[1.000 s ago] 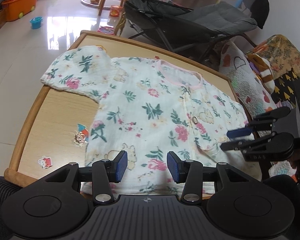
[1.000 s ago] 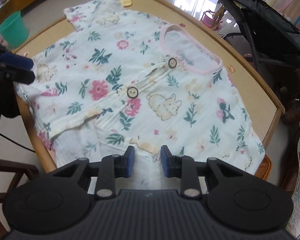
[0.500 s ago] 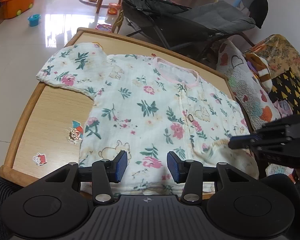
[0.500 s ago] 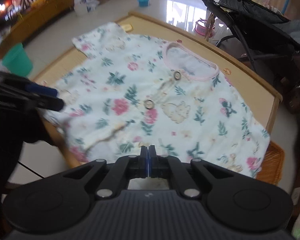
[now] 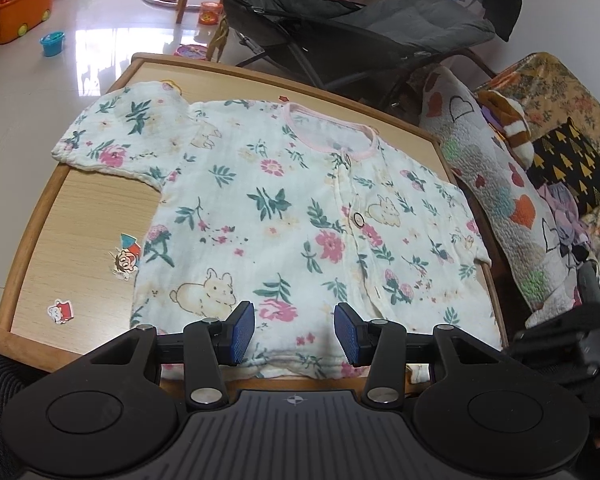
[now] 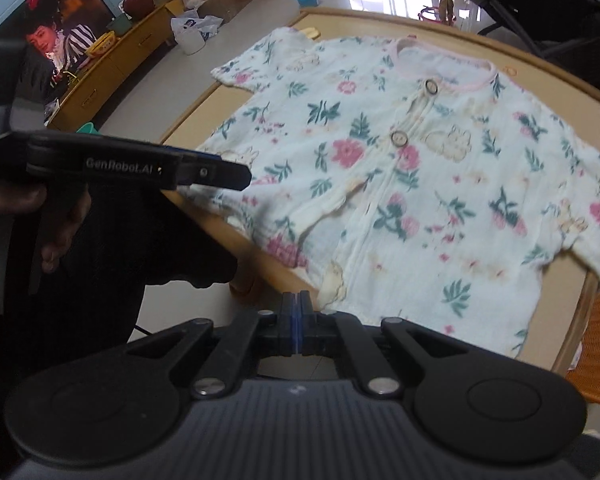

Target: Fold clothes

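Nearest in the left wrist view, the left gripper [image 5: 295,338] is seen with its blue pads [image 5: 242,332] spread wide apart, nothing between them, held just above the near hem of the floral shirt [image 5: 284,216]. The shirt is laid flat, front up, on the wooden table [image 5: 80,216], with its pink collar [image 5: 332,136] toward the far edge and one sleeve [image 5: 120,136] spread to the left. Two cartoon stickers [image 5: 126,258] are seen on the bare wood beside the shirt; these are not visible in the other view.

In the right wrist view, the right gripper [image 6: 299,328] is seen pressed closed, pad against pad, at the near corner of the table. Whether any cloth is pinched there cannot be told. Two wooden buttons [image 6: 399,137] on the placket are shown clearly only here. The left gripper [image 6: 204,172] is seen from the side, held by a hand [image 6: 32,208].

Farther away, a dark folding chair [image 5: 360,36] and an orange bin [image 5: 20,8] are seen on the floor.
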{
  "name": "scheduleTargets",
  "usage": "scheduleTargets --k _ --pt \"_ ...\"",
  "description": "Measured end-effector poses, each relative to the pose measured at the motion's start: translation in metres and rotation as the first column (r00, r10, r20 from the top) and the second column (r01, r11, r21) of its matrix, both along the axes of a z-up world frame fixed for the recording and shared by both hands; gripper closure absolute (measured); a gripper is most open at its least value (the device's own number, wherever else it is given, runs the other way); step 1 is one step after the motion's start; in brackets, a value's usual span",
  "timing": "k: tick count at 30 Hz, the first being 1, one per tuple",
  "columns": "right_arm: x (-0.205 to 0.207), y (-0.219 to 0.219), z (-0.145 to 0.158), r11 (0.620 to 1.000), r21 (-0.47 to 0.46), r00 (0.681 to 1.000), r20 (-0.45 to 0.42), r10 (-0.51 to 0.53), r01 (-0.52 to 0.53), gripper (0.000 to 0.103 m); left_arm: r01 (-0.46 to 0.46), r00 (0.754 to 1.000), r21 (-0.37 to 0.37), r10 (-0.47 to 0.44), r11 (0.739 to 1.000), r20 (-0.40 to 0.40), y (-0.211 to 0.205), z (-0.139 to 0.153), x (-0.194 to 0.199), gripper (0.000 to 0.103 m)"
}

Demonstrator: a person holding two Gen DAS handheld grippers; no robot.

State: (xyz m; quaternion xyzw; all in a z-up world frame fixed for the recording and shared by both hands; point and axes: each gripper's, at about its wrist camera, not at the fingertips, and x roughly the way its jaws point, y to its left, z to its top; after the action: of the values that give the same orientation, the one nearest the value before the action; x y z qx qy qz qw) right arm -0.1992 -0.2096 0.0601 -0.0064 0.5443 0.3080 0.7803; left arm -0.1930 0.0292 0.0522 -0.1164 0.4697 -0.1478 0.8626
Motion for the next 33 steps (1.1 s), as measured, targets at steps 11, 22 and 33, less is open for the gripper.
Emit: scheduleTargets --k 11,22,33 --pt "0.009 -0.004 0.013 0.986 0.013 0.982 0.091 -0.168 0.167 0.096 0.033 0.999 0.004 -0.033 0.999 -0.012 -0.009 -0.003 0.001 0.056" --pt "0.089 0.015 -0.006 0.978 -0.079 0.980 -0.010 -0.197 0.195 0.094 0.123 0.990 -0.090 -0.128 0.988 -0.053 -0.049 -0.014 -0.015 0.056" --pt "0.094 0.011 -0.009 0.980 -0.129 0.988 -0.029 -0.154 0.149 0.077 0.095 0.990 -0.192 -0.114 0.977 -0.088 -0.087 -0.035 -0.025 0.050"
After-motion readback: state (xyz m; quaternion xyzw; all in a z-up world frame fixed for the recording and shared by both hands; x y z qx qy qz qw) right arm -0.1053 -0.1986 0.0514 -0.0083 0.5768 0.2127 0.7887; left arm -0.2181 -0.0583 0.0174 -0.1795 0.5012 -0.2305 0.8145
